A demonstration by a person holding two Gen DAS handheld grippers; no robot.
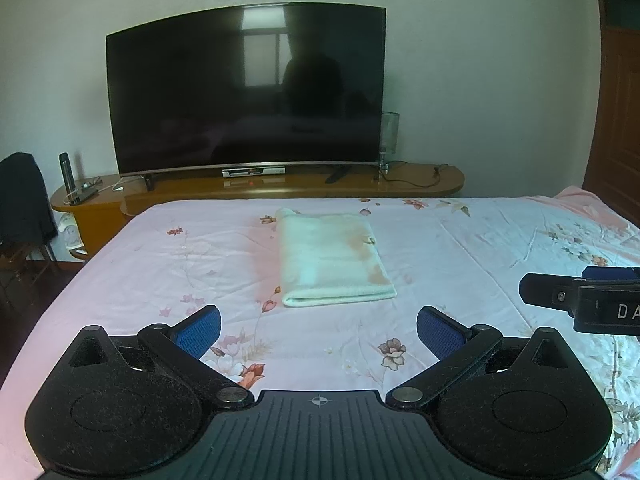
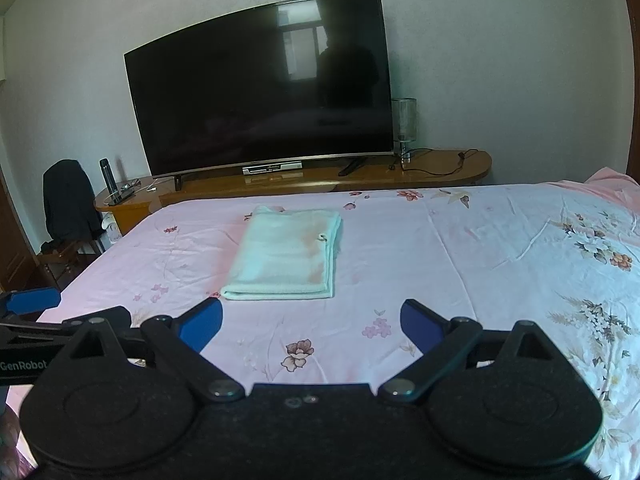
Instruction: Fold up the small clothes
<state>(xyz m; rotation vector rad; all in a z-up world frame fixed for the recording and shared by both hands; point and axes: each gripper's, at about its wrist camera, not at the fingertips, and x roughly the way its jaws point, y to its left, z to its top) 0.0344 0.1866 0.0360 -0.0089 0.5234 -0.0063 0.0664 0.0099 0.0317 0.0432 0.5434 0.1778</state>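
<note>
A pale cream cloth (image 1: 332,258) lies folded in a neat rectangle on the pink flowered bed sheet (image 1: 460,248); it also shows in the right wrist view (image 2: 286,256), with faint orange stains and a small loop near its right edge. My left gripper (image 1: 319,330) is open and empty, held above the sheet just in front of the cloth's near edge. My right gripper (image 2: 311,322) is open and empty, a little to the right of the cloth's near edge. The right gripper's side shows at the left wrist view's right edge (image 1: 580,300).
A large dark TV (image 1: 248,92) stands on a wooden console (image 1: 280,186) beyond the bed's far edge, with a glass lamp (image 1: 389,136) and a flask (image 1: 66,178). A chair with a dark jacket (image 2: 70,200) stands left. A wooden door (image 1: 618,92) is right.
</note>
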